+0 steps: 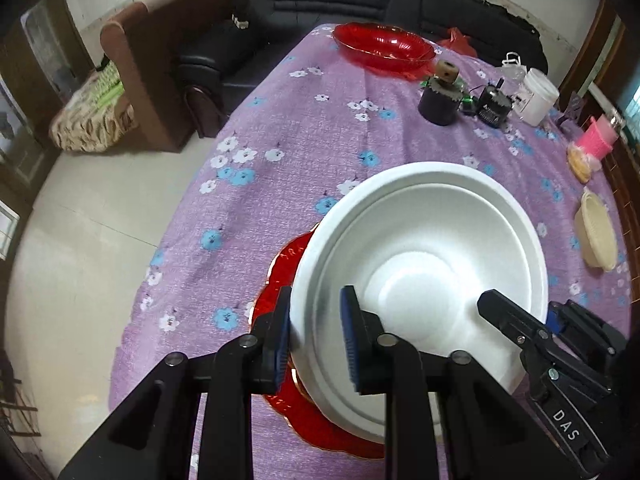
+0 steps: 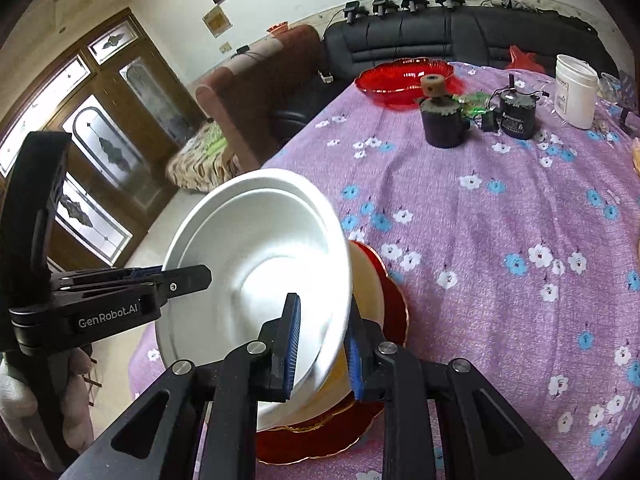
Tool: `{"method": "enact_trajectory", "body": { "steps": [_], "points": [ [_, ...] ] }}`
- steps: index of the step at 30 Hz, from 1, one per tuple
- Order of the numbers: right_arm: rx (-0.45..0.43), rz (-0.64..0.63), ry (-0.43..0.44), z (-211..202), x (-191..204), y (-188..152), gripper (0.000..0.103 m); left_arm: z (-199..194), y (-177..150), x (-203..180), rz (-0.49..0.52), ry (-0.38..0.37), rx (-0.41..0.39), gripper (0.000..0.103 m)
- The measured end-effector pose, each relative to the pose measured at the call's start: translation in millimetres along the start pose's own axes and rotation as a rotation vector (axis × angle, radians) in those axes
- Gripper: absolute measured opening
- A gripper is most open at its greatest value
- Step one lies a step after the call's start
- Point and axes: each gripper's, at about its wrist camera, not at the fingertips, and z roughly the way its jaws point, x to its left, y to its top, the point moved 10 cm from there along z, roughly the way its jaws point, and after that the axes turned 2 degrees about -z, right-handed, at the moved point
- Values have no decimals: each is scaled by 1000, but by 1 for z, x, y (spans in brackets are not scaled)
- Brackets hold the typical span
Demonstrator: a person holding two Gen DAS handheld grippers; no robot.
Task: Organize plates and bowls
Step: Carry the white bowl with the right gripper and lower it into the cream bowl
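Purple floral cloth (image 2: 500,216); "GenRobot.AI" left tongs (image 1: 316,344) and right tongs (image 2: 322,350) clamp white bowl (image 2: 256,264).

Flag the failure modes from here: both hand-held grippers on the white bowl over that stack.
1. The white bowl sits tilted, held only at its rim by the left hand-held gripper and right hand-held gripper; uneven release could tip it off the stack.
2. The red plate under the stack lies near the table edge, so a sideways push may slide it toward the floor.
3. A thin rim grip may slip.
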Motion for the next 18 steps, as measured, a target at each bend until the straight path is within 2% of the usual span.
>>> {"method": "enact_trajectory", "body": {
  "steps": [2, 3, 4, 5, 9, 13, 18],
  "points": [
    [-1, -17, -18, 1, 2, -2, 26, -2, -2, -1, 19, 25, -24, 44],
    [-5, -27, -26, 1, 3, -2, 32, -4, -3, 1, 26, 45, -44, 51],
    [-15, -41, -41, 0, 4, -2, 37, -6, -3, 1, 31, 59, -62, 61],
    [-33, -56, -53, -2, 5, -1, 48, -8, -4, 3, 35, 75, -84, 65],
    [-97, -92, -89, -11, 7, 3, 70, -21, -9, 5, 34, 104, -154, 69],
    [-132, -105, -86, -15, 10, 5, 72, -38, -17, 9, -12, 117, -249, 73],
    [-184, -99, -84, -30, 9, 4, 72, -58, -32, 17, -84, 116, -328, 76]
  ]
}}
